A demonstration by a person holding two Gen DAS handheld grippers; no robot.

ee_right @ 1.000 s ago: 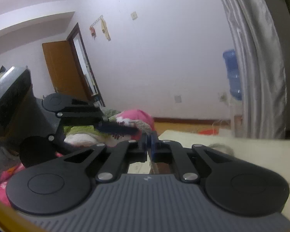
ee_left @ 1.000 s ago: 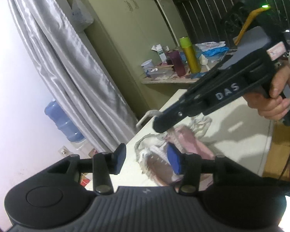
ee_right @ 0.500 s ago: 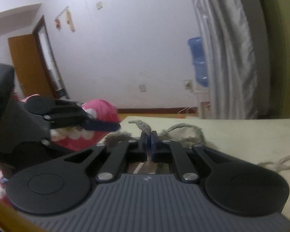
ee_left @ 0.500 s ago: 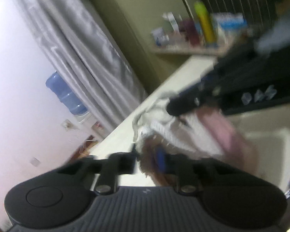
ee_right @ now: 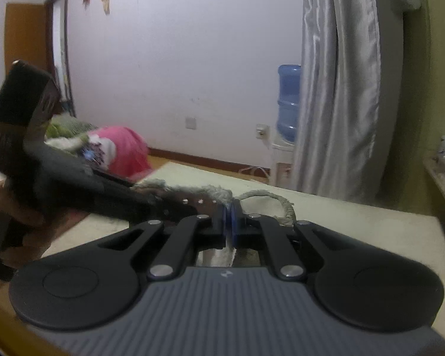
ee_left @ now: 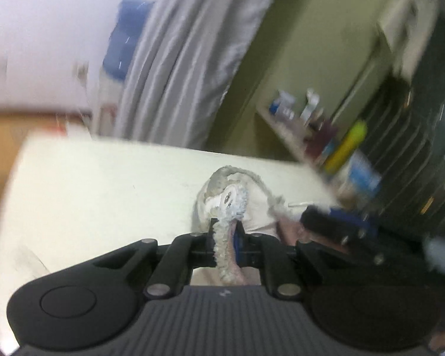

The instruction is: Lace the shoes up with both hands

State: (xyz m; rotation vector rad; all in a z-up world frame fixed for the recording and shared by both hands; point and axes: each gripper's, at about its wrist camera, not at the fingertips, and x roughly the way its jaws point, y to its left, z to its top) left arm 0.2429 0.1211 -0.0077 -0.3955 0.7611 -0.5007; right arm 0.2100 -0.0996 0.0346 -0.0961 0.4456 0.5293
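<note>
Nearest us in the left wrist view, the left claw (ee_left: 225,244) is closing, its jaws nearly together on a fuzzy grey-white shoelace (ee_left: 222,252) that runs up between the pads. Just past the fingertips we see the shoe (ee_left: 219,198), pale and worn with a pinkish inside, lying on the cream worktop (ee_left: 89,187); a metal eyelet (ee_left: 228,198) shows on its upper. A lace loop arches over the top of the shoe. To the right, close by and blurred, the right claw (ee_left: 314,222) reaches in beside the shoe.

From the right wrist view, the right claw (ee_right: 229,222) is clenched, pads pressed together on a thin bit of lace (ee_right: 227,207); we cannot make out more of what is pinched. The left claw's black arm (ee_right: 118,195) comes in from the left, ending at the same spot, with a looped lace (ee_right: 267,195) lying on the worktop just behind.

Containers, farther off: a blue water jug (ee_right: 288,103) stands inverted on a white dispenser beside the grey curtain (ee_right: 338,89); we cannot tell how full it is. On the side shelf (ee_left: 281,127) in the left view we note a yellow-green bottle (ee_left: 347,145), a dark maroon cup (ee_left: 320,136) and white cartons (ee_left: 310,103), all smeared by motion; contents unknown.

Writing: none legible on any label or on the claws.
</note>
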